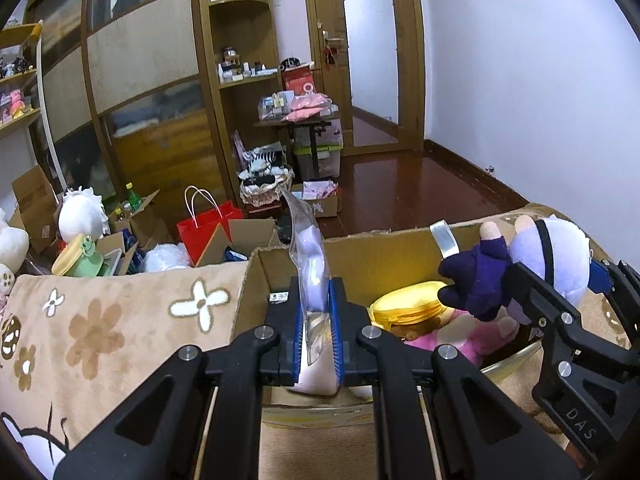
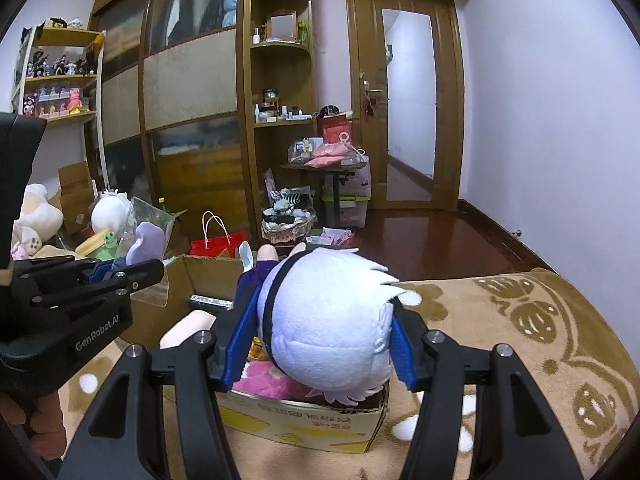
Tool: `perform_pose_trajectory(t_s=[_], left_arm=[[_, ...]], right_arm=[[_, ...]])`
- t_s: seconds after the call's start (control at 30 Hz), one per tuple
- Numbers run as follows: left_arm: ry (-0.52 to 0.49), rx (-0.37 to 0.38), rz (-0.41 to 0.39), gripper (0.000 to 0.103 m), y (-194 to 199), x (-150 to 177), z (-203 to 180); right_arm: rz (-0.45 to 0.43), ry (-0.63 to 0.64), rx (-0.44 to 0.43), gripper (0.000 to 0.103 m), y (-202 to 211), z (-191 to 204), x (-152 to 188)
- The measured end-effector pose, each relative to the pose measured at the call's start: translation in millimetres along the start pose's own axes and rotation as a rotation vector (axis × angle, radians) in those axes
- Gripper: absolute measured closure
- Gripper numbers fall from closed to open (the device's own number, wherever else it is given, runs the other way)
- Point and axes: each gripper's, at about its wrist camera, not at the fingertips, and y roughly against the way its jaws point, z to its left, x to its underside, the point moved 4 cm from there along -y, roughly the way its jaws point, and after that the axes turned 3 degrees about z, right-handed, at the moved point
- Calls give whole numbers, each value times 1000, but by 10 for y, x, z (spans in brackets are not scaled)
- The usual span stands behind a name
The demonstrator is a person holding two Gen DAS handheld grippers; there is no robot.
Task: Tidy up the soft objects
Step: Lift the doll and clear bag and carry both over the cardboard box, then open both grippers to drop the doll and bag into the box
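Soft toys partly sorted: yellow round cushion (image 1: 404, 306) and pink plush (image 1: 460, 334) already sit in the open cardboard box (image 1: 372, 248). Right gripper (image 2: 320, 344) clamps a white-haired doll (image 2: 324, 320) above it, left gripper (image 1: 316, 320) pinches a bagged lilac plush (image 1: 314, 276); more plushies wait on the floor.

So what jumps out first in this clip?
The right gripper is clamped on a white-haired plush doll, held over an open cardboard box on the beige floral blanket. Beside it, the left gripper pinches a clear packet with a lilac plush above the same box, where yellow and pink toys already lie.
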Motion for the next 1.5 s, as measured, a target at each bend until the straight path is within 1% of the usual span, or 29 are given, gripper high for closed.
perform_pose_trajectory(t_s=[0.2, 0.53, 0.7, 0.83, 0.97, 1.03, 1.07, 1.1, 1.13, 1.17, 1.2, 1.23, 1.33, 1.37, 1.4, 1.47, 1.5], left_arm=[[-7, 6, 41, 91, -134, 73, -13], [12, 19, 95, 88, -262, 159, 35], [33, 40, 140, 88, -338, 198, 79], [33, 41, 141, 86, -331, 190, 93], [27, 39, 146, 84, -331, 203, 75], [25, 36, 149, 80, -332, 207, 74], [24, 33, 151, 75, -331, 207, 67], [23, 29, 153, 68, -331, 210, 68], [23, 24, 153, 63, -327, 216, 67], [25, 18, 151, 54, -320, 219, 71], [25, 15, 144, 52, -307, 220, 73], [23, 12, 140, 52, -296, 220, 75], [11, 7, 138, 47, -263, 219, 71], [10, 7, 138, 43, -254, 215, 78], [7, 6, 138, 37, -239, 215, 78], [3, 0, 127, 27, -194, 215, 79], [2, -5, 117, 25, -161, 209, 77]], right_arm=[[8, -19, 0, 41, -67, -20, 36], [21, -33, -12, 41, -118, -30, 96], [32, -30, -23, 40, -152, -12, 120], [45, -17, -19, 39, -167, -3, 143], [52, -54, -42, 38, -183, -42, 157], [52, -67, -52, 38, -179, -64, 159], [51, -72, -60, 38, -172, -79, 162], [51, -76, -61, 37, -166, -84, 161], [50, -82, -61, 32, -162, -93, 161], [50, -86, -60, 26, -160, -100, 159], [51, -89, -60, 23, -158, -99, 158], [50, -91, -65, 22, -148, -99, 160], [50, -83, -60, 20, -114, -94, 165], [49, -83, -61, 17, -97, -92, 163], [48, -84, -60, 15, -84, -93, 150], [41, -84, -53, 12, -39, -94, 128], [40, -84, -49, 11, -25, -97, 121]])
